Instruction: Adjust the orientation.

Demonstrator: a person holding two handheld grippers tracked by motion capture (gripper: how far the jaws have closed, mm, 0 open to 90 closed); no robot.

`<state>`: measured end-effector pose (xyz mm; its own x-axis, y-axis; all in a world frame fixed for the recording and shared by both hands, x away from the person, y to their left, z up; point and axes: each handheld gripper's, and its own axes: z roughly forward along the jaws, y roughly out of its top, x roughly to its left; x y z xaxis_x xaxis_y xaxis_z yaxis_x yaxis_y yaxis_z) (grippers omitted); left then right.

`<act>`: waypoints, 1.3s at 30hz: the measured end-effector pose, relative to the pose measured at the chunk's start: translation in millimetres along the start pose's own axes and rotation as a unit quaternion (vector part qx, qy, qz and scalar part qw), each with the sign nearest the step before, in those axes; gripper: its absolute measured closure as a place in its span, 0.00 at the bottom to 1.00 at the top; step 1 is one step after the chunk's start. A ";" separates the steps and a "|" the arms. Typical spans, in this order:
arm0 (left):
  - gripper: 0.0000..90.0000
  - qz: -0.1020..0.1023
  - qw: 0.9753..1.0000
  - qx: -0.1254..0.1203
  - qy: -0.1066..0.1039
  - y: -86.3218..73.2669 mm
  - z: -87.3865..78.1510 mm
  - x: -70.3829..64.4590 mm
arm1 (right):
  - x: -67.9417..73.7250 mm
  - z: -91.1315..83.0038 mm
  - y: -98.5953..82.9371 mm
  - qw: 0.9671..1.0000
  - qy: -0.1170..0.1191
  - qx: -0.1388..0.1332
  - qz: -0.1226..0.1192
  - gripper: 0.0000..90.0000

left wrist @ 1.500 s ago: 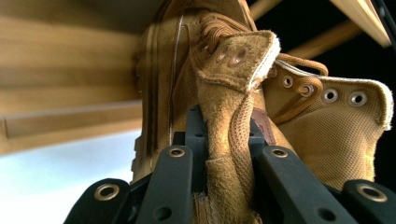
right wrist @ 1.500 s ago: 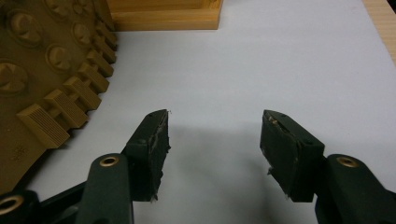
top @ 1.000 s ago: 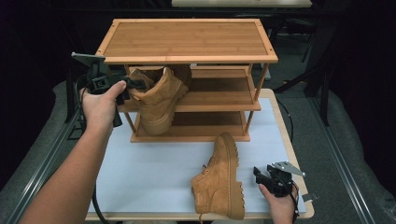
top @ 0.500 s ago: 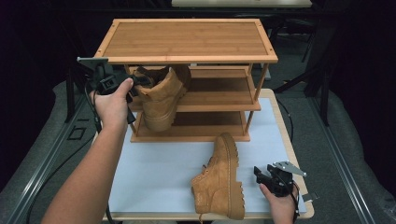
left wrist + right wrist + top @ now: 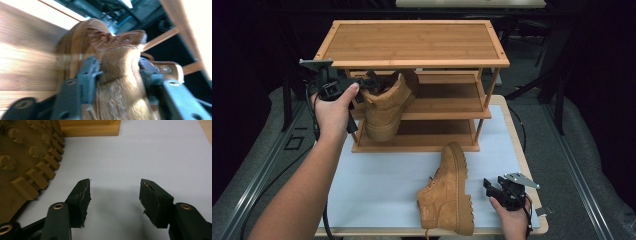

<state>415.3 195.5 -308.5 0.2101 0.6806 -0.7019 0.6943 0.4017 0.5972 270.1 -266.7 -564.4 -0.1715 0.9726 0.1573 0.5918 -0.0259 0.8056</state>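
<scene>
A tan boot [image 5: 384, 102] hangs tilted at the left front of the bamboo shoe rack [image 5: 412, 47], its upper level with the middle shelf and its sole near the bottom one. My left gripper [image 5: 364, 90] is shut on the boot's collar [image 5: 117, 60], one jaw on each side of the leather. A second tan boot [image 5: 449, 192] lies on its side on the white mat [image 5: 377, 180], sole toward my right gripper [image 5: 492, 187]. That gripper [image 5: 113, 195] rests low over the mat, open with nothing between its jaws, the lugged sole [image 5: 25, 157] to its left.
The rack stands at the back of the table with three shelves; the top one is bare. The table's wooden edge [image 5: 524, 165] runs along the right. Dark floor and metal frames surround the table.
My left hand has carried the held boot rightward, further under the rack's top shelf. The right gripper and the lying boot have stayed put.
</scene>
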 end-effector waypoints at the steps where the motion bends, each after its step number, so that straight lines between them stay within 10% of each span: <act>1: 0.56 -0.006 1.000 -0.004 -0.012 -0.2 -2.0 0.9 | 0.0 0.1 0.0 1.000 0.000 0.000 -0.001 0.46; 17: 0.54 0.065 0.995 0.007 -0.073 -14.4 -68.1 11.1 | 1.3 -2.1 1.2 1.000 -0.003 0.001 0.000 0.46; 28: 0.66 0.164 0.985 0.042 -0.043 -66.8 -78.1 61.6 | 24.5 -27.4 26.3 0.998 0.030 -0.025 -0.050 0.57; 33: 0.72 0.191 0.979 0.067 0.012 -104.4 -58.5 112.1 | 51.3 -50.4 43.1 0.992 0.066 -0.034 -0.102 0.91; 36: 0.72 0.210 0.974 0.071 0.048 -123.0 -48.9 136.8 | 73.5 -60.1 50.9 0.984 0.101 -0.032 -0.143 0.97; 39: 0.68 0.208 0.975 0.063 0.050 -136.8 -43.4 157.5 | 98.2 -65.0 55.0 0.971 0.136 -0.008 -0.199 0.99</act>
<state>323.5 274.3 -484.0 0.4276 0.8273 -0.3644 0.6444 0.0037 0.7646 234.7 -187.7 -467.5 -0.5871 0.8092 -0.0239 0.4251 0.3332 0.8416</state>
